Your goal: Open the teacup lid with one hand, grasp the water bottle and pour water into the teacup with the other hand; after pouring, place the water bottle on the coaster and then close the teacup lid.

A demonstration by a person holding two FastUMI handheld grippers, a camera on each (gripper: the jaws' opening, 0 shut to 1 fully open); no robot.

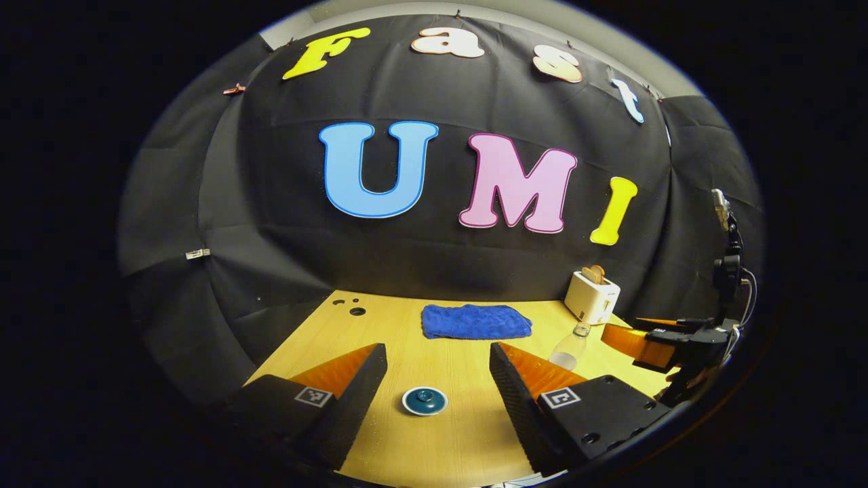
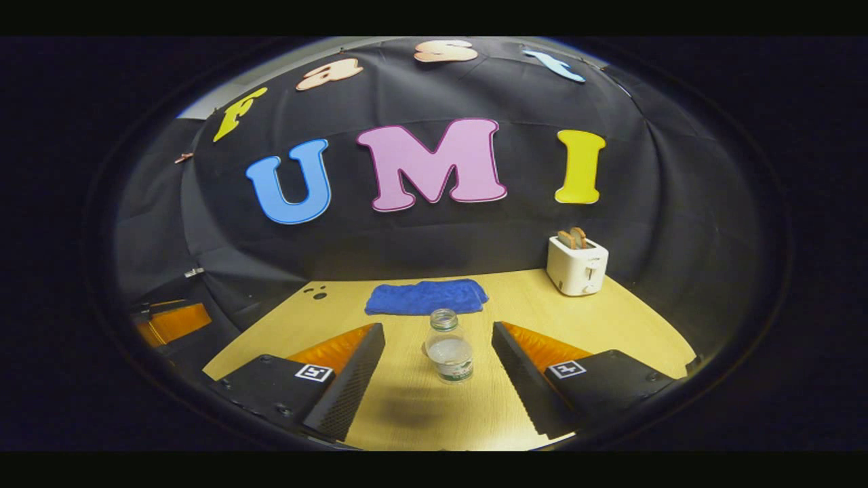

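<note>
Approaching is the step judged in hand: nothing is gripped yet. The left hand-held gripper is held wide, lined up on the lidded teacup low between its fingers on the worktop. The right hand-held gripper is spread wide too, with the uncapped bottle upright between its fingers, untouched. Next, the lid knob must be pinched and lifted, then the bottle grasped. A blue cloth and toaster lie behind.

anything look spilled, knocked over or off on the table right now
Nothing stands out. The water bottle stands upright and uncapped on the table, no spill around it. The teacup lid sits in place. The blue cloth lies flat.
</note>
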